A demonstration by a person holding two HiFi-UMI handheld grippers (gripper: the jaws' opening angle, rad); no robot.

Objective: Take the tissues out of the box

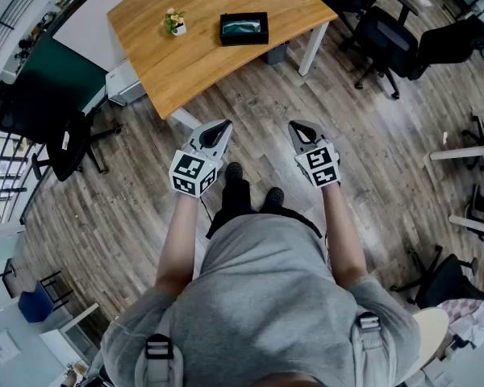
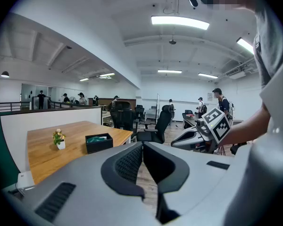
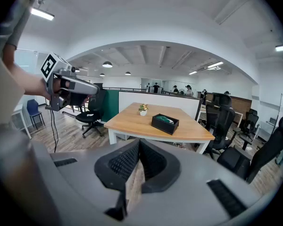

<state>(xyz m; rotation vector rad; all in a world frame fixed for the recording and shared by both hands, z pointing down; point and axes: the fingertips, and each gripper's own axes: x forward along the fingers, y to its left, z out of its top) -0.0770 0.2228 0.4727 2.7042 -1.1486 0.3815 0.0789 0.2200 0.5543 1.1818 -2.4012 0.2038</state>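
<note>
**Figure: Approach stage, with the box untouched and both grippers empty**

Head view. The wooden floor [image 1: 371, 160] fills most of the frame. The person stands on it, short of the tabletop [image 1: 202, 63], which occupies the upper centre.

Progress, judged from this layout: no tissue has been taken out, and none lies on the tabletop or the floor. The approach, the grasp and the pull all remain to be done.

The left gripper [image 1: 216, 129] and the right gripper [image 1: 301, 129] are held out side by side at mid-frame, both well apart from the tabletop. In the left gripper view the fingers [image 2: 129, 163] are pressed together with nothing between them. In the right gripper view the fingers [image 3: 125, 163] are likewise closed and empty.

The box [image 1: 244, 41], black and open-topped, rests on the tabletop at upper centre. The tissues [image 1: 244, 27] appear as a teal-green mass inside it. A small potted plant [image 1: 175, 22] stands near the box, to its left in the frame.

Writing: none can be read. Each marker cube [image 1: 195, 174] carries only black-and-white square patterns, and no brand or label shows on the box.
</note>
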